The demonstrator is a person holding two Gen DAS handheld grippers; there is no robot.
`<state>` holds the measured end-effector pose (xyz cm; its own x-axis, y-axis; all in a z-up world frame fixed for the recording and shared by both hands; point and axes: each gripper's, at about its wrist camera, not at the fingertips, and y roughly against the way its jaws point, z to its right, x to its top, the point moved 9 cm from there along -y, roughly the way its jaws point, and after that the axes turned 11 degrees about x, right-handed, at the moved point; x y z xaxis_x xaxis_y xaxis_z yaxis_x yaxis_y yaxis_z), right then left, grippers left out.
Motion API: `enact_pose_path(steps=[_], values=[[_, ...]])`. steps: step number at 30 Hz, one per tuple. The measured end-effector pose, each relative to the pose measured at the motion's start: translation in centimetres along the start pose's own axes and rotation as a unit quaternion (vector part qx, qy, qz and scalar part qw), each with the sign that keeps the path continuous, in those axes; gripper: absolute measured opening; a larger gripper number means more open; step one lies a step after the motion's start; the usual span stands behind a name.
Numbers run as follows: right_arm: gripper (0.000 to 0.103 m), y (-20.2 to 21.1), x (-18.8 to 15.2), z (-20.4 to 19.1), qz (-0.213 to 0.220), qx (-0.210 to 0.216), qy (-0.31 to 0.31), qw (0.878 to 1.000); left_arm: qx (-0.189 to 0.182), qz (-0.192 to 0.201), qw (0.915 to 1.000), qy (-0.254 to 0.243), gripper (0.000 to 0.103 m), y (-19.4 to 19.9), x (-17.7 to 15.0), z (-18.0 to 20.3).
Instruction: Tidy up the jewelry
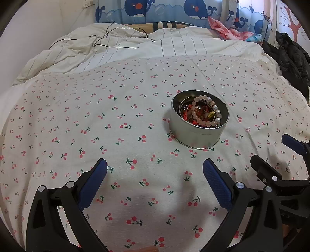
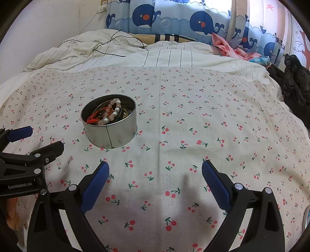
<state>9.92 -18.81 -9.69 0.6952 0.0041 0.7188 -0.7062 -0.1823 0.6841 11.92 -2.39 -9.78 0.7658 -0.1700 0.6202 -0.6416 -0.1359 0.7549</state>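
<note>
A round metal tin (image 1: 195, 137) stands on the cherry-print bedsheet (image 1: 96, 126). It holds a pink and white bead bracelet (image 1: 209, 114), a red cord piece (image 1: 187, 114) and other jewelry. The tin also shows in the right wrist view (image 2: 116, 133), with the bracelet (image 2: 113, 112) inside. My left gripper (image 1: 155, 164) is open and empty, just in front of and left of the tin. My right gripper (image 2: 155, 167) is open and empty, in front of and right of the tin. Each gripper shows at the edge of the other's view: the right gripper (image 1: 271, 151), the left gripper (image 2: 44, 137).
A rumpled striped duvet (image 1: 155, 46) with a black cable (image 1: 108, 36) lies behind the sheet. Whale-print curtains (image 1: 164, 11) hang at the back. Pink cloth (image 1: 226, 29) and a black jacket (image 1: 290, 56) lie at the far right.
</note>
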Motion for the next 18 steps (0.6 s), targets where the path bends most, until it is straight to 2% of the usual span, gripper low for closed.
enact_pose_path(steps=[18], values=[[0.093,-0.26,-0.17,-0.07,-0.002,0.000,0.000,1.000,0.001,-0.003,1.0000,0.002,0.095,-0.11,-0.02,0.03]])
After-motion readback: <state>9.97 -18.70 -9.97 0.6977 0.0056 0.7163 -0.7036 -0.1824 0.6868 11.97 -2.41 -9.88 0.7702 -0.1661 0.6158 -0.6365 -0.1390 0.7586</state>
